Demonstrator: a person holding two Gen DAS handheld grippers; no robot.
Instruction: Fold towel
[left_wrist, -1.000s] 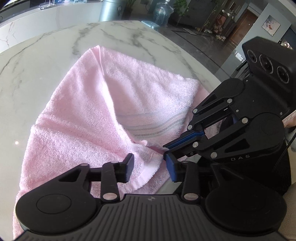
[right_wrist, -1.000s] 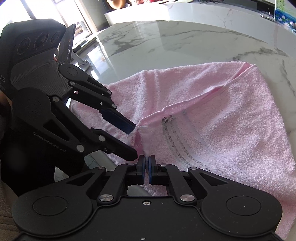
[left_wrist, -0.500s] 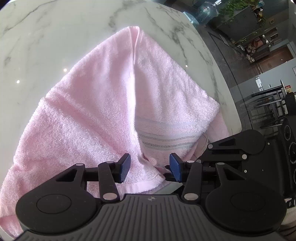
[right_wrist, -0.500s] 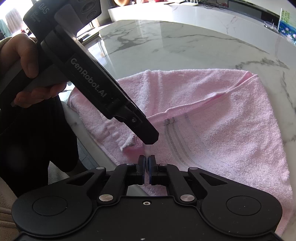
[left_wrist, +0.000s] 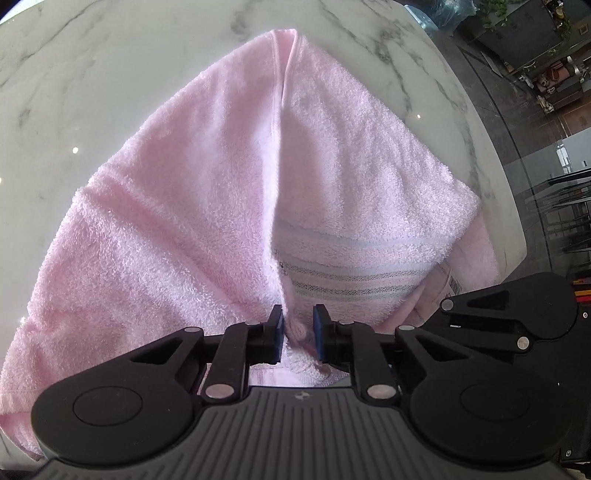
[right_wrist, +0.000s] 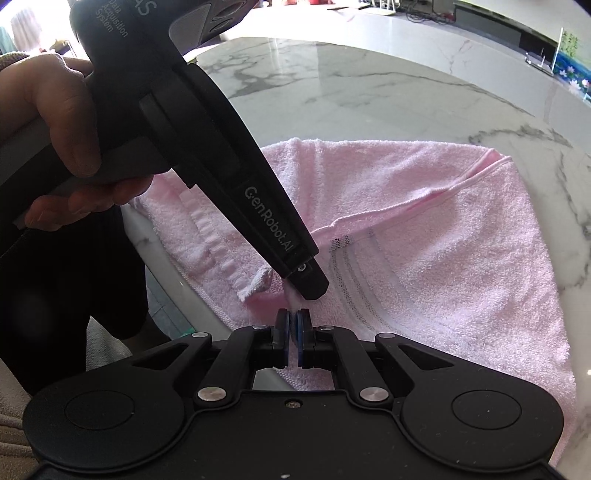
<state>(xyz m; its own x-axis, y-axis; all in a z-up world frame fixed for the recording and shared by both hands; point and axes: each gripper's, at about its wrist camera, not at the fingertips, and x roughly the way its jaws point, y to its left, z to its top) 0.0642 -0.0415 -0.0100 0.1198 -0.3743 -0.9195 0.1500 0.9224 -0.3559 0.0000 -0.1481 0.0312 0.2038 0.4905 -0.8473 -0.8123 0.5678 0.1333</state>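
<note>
towel (left_wrist: 207, 206) corner bunched between closing left gripper (left_wrist: 298, 334) fingers, tip hidden.

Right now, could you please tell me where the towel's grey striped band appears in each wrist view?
Left wrist: the striped band runs across the lower centre-right, just above the left gripper, whose jaws are closing on a towel corner.
Right wrist: the striped band slants through the centre-right, right of the left gripper.
Shared landmark: the raised hem that meets the band.
</note>
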